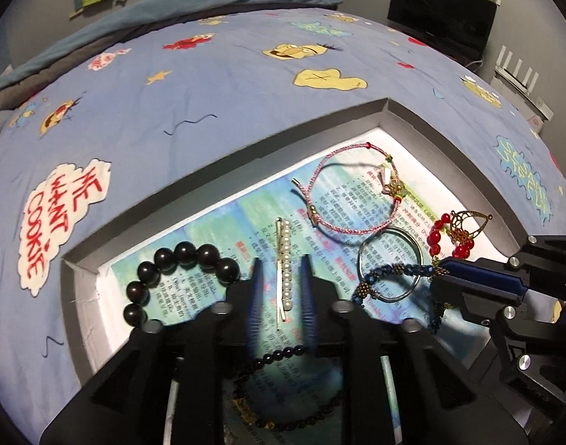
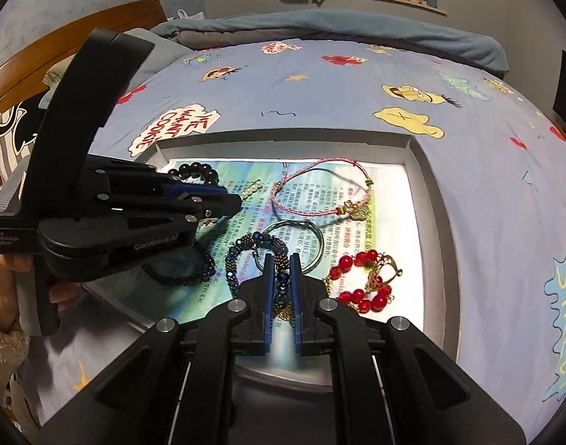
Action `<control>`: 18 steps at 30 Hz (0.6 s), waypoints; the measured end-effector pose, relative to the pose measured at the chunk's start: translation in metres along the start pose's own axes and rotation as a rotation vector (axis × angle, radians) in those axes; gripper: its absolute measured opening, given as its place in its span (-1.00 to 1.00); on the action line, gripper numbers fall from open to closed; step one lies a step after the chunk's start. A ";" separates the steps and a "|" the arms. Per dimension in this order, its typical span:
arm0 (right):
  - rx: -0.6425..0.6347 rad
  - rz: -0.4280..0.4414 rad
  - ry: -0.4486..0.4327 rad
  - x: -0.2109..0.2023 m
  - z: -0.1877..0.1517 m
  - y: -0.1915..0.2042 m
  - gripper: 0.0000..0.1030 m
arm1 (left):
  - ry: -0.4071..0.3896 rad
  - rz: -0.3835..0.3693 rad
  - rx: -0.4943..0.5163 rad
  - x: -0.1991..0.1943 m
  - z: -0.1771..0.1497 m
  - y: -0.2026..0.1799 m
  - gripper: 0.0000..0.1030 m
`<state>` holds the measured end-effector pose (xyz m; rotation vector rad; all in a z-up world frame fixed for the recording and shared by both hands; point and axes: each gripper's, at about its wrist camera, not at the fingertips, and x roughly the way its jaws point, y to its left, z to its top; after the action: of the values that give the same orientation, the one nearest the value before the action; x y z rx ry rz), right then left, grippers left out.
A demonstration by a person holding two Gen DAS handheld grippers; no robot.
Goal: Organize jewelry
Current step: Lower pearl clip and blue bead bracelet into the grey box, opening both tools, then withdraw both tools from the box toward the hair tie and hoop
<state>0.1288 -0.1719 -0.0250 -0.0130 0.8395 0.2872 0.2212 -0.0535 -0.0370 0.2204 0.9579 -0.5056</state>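
A shallow grey box (image 1: pixel 245 155) lined with printed paper lies on the bed and holds the jewelry. My left gripper (image 1: pixel 283 274) stands open over a pearl hair pin (image 1: pixel 284 263), which lies flat between its fingers, untouched. Left of it sits a bracelet of large black beads (image 1: pixel 179 259), and a thin dark bead bracelet (image 1: pixel 283 356) lies under the jaws. My right gripper (image 2: pixel 281 263) is shut on the blue-and-gold beaded bracelet (image 2: pixel 245 248), which overlaps a silver bangle (image 2: pixel 312 237). A pink cord bracelet (image 2: pixel 320 193) and a red bead bracelet (image 2: pixel 360 278) lie nearby.
The box rests on a blue cartoon-print duvet (image 1: pixel 208 85). A dark monitor (image 1: pixel 442 15) and a white router (image 1: pixel 516 74) stand beyond the bed's right side. A wooden headboard (image 2: pixel 60 37) rises at the left. A person's hand (image 2: pixel 60 289) holds the left gripper (image 2: pixel 234 200).
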 end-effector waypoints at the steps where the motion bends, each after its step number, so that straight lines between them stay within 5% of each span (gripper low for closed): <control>1: 0.001 -0.003 -0.004 -0.001 0.000 -0.001 -0.84 | -0.005 0.005 -0.001 -0.001 0.000 0.000 -0.54; 18: 0.023 -0.047 -0.058 -0.031 -0.007 -0.003 -0.21 | -0.083 0.096 -0.017 -0.048 -0.021 -0.003 0.11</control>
<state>0.1052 -0.1834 -0.0072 -0.0029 0.7837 0.2331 0.1822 -0.0325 -0.0093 0.2269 0.8666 -0.4152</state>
